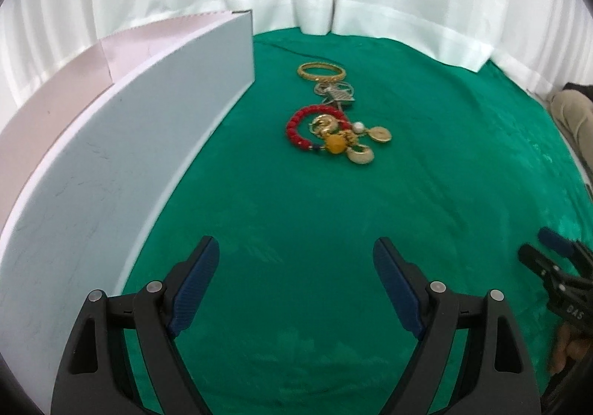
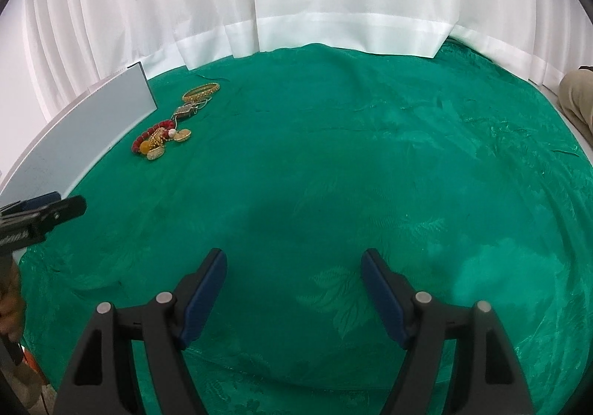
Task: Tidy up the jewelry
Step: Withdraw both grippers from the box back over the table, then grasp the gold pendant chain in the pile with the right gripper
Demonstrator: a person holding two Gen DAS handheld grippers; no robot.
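Both the left claw [image 1: 296,285] and right claw [image 2: 292,289] hang released. The jewelry pile [image 1: 333,129] lies tangled just beside the white box [image 1: 148,140]; lifting 1 piece risks dragging its neighbours.

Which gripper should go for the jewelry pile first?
Left. The left gripper is open with the jewelry pile straight ahead beside the white box. The right gripper, also open, sees the pile far off to its left.
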